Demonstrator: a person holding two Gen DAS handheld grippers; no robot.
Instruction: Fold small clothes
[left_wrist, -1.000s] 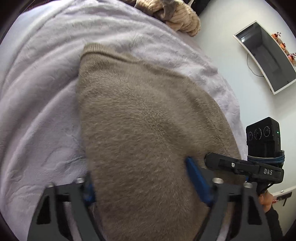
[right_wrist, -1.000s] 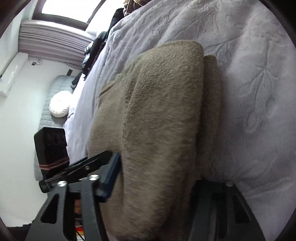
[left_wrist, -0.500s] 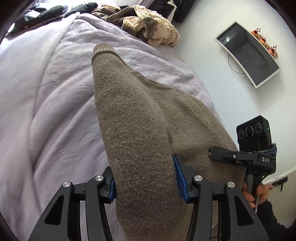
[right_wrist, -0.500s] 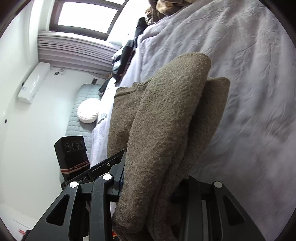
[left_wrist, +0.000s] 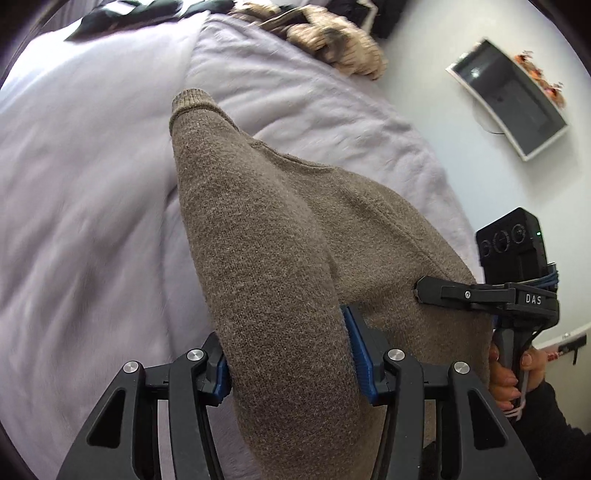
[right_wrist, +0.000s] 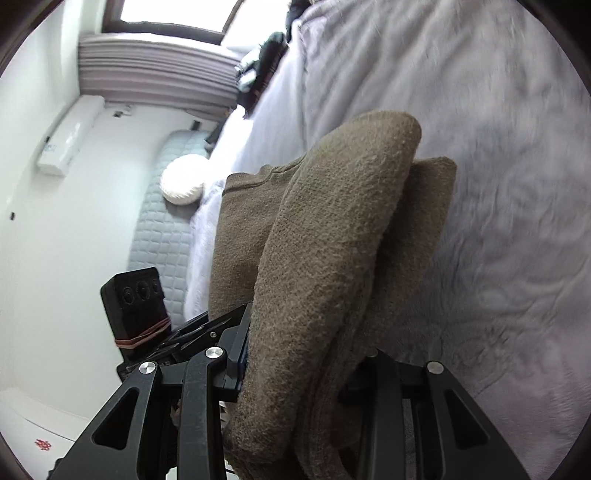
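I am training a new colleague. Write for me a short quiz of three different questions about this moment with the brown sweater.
1. True or false: the left gripper is closed on the brown sweater.
2. What does the right gripper hold?
3. The sweater is above: A) a wooden table B) a lilac bedspread C) a sink

Key: 1 true; 2 the brown sweater, in thick folds; 3 B

Home bedroom, lilac bedspread (left_wrist: 92, 184), padded headboard (right_wrist: 162, 236), curtained window (right_wrist: 166, 22)
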